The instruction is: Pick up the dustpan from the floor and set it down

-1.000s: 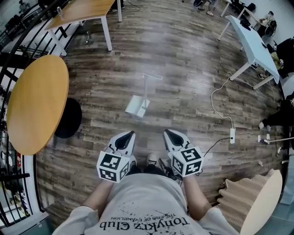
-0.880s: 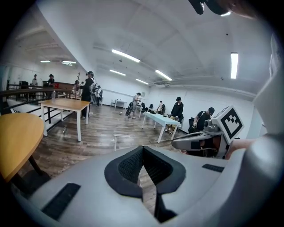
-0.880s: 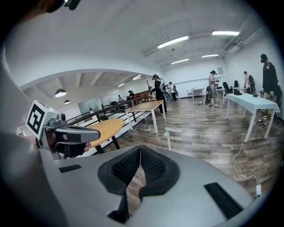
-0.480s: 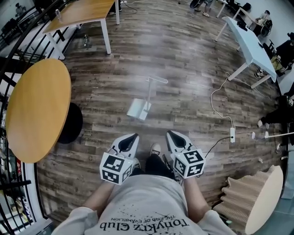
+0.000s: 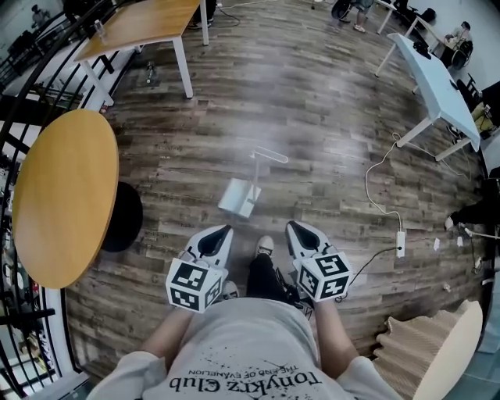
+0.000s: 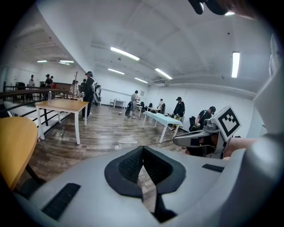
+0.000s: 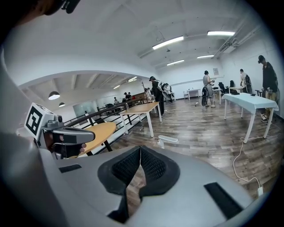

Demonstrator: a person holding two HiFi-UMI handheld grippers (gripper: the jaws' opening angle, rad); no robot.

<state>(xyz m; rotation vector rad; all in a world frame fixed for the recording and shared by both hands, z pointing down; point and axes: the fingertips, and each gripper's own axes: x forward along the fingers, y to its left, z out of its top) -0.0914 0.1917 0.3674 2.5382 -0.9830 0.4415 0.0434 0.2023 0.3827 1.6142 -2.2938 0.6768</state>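
Note:
The white dustpan (image 5: 240,197) stands on the wooden floor with its long handle (image 5: 269,155) rising from it, just ahead of both grippers. In the head view my left gripper (image 5: 221,231) and right gripper (image 5: 293,227) are held side by side in front of the person's body, short of the dustpan and not touching it. Each is shut with nothing between its pads. The dustpan handle (image 6: 128,142) shows small above my left gripper (image 6: 143,148) in the left gripper view. In the right gripper view the dustpan (image 7: 167,139) lies beyond my right gripper (image 7: 140,148).
A round wooden table (image 5: 66,195) with a black base (image 5: 121,219) stands at the left by a black railing. A rectangular wooden table (image 5: 141,23) is far left, a pale blue table (image 5: 437,70) far right. A white cable with power strip (image 5: 400,244) and corrugated cardboard (image 5: 414,351) lie at the right.
The person has stepped forward with both grippers, so the dustpan now lies a little closer to the jaws. Both grippers stay shut and hold nothing.

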